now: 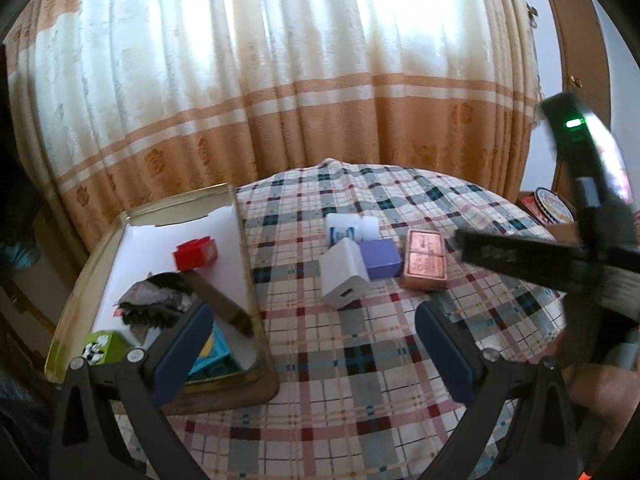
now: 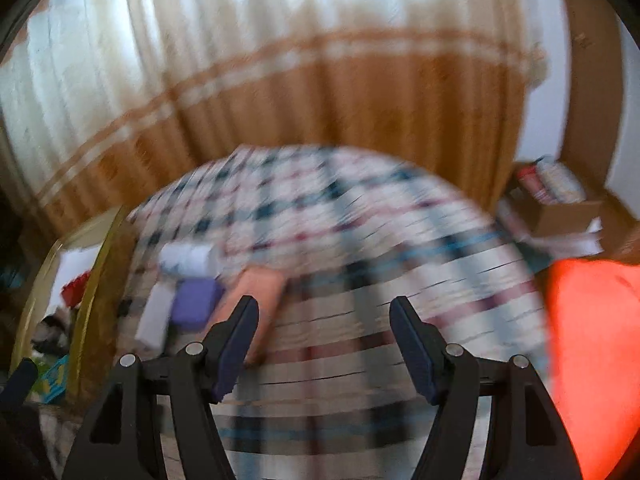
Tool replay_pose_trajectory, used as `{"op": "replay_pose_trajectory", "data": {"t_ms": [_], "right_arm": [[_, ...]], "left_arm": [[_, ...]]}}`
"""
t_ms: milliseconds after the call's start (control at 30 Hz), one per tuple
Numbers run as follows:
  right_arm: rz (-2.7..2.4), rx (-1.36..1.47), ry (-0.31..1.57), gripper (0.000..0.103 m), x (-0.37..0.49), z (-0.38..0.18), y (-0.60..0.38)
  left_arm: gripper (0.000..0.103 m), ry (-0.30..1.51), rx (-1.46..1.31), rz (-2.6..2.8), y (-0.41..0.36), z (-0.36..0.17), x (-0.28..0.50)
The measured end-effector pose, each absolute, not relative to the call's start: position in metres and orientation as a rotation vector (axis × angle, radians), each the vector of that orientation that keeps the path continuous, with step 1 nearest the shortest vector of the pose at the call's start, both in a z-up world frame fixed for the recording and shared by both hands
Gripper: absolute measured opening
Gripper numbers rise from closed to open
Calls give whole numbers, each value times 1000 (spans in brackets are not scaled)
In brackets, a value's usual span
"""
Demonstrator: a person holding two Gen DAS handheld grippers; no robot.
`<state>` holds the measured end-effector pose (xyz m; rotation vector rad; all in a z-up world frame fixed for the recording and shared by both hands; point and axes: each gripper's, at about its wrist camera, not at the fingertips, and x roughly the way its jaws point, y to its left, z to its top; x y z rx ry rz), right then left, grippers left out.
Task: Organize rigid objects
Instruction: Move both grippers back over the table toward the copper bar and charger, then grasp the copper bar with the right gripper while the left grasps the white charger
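On the plaid tablecloth (image 1: 340,360) lie a white charger block (image 1: 345,279), a purple box (image 1: 380,259), a copper-coloured tin (image 1: 426,260) and a white bottle on its side (image 1: 350,229). A gold tin box (image 1: 244,264) at the left holds a red block (image 1: 196,253), a dark fuzzy object (image 1: 156,298), a green piece (image 1: 105,346) and a blue item. My left gripper (image 1: 316,352) is open and empty above the cloth, next to the box. My right gripper (image 2: 324,344) is open and empty; its view is blurred, with the purple box (image 2: 196,304) and copper tin (image 2: 260,288) just beyond its left finger.
The right gripper's body (image 1: 580,240) reaches in at the right of the left wrist view. An orange-and-cream curtain (image 1: 280,100) hangs behind the table. A cardboard box with goods (image 2: 560,200) stands at the far right. Something bright orange (image 2: 592,360) fills the right wrist view's lower right.
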<state>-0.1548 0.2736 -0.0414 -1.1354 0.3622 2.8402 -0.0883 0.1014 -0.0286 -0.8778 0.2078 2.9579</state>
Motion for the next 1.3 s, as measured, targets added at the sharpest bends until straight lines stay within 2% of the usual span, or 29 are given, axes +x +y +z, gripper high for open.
{"op": "replay_pose_trajectory", "data": {"t_ms": [233,700,867,1133,1233,1300], "right_arm": [[2862,-1347,388,70,-182,-60,246],[2867,-1376,202,70,-195,-62,223],[2819,-1392,103,56,-194,-61,226],[2768,-1355,122,52,-176,-61,263],[2739,-1317,105,50,-166,-60,276],[2738,-1314,165,50,-161,-60,286]], "left_arm": [[102,171,-868,3058,92,-27,-83],[102,127,-932,3087,85,-32,-88],[102,154,-944,3068,88,-33,-90],[102,273,-954,2982,108,-34,-93],[100,247,-967,2966,114,-31,-103],[100,250,-987,2955,121,-28,-114]]}}
